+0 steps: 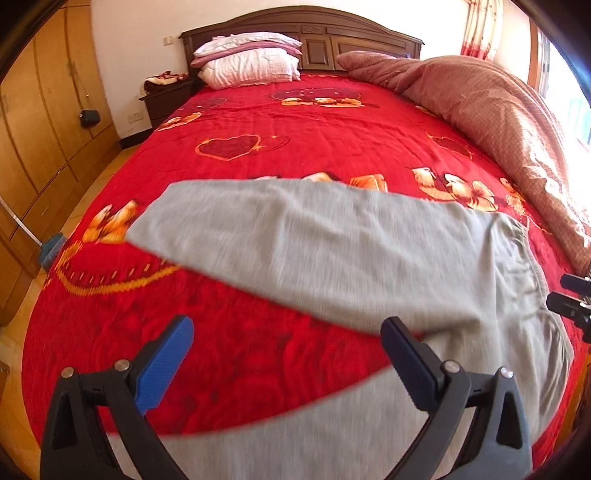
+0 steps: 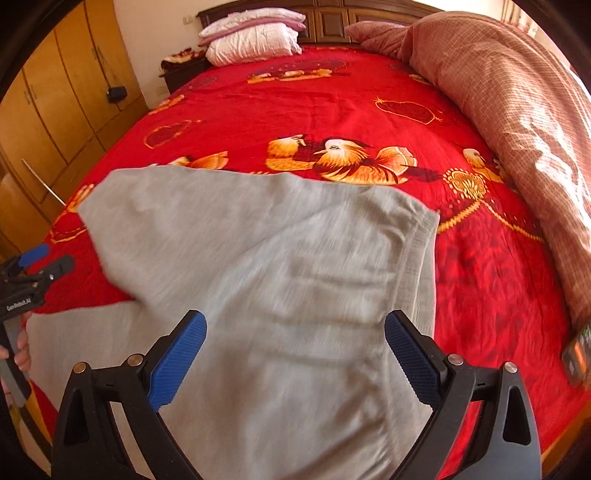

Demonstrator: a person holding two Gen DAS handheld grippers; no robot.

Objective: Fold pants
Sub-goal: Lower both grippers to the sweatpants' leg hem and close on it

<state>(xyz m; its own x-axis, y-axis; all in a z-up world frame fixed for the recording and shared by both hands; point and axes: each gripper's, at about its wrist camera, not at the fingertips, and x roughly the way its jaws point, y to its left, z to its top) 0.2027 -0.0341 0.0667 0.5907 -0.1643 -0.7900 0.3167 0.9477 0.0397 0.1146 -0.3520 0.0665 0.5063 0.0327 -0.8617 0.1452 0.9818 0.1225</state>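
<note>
Grey pants (image 1: 332, 251) lie spread on a red bedspread (image 1: 295, 122), one leg running up and left, the other along the near edge, the waistband (image 1: 524, 258) at the right. My left gripper (image 1: 288, 354) hovers open over the gap between the two legs, holding nothing. In the right wrist view the pants (image 2: 280, 266) fill the middle, and my right gripper (image 2: 295, 350) is open above the seat of the pants, near the waistband (image 2: 421, 240). The left gripper (image 2: 40, 264) shows at the left edge, held by a hand (image 2: 20, 350).
A brownish quilt (image 1: 498, 122) is bunched along the bed's right side. White and pink pillows (image 1: 251, 59) rest at the dark headboard (image 1: 321, 33). Wooden wardrobes (image 1: 40, 122) stand at the left, with a nightstand (image 1: 166, 99) beside the bed. A small device (image 2: 578, 354) lies at the bed's right edge.
</note>
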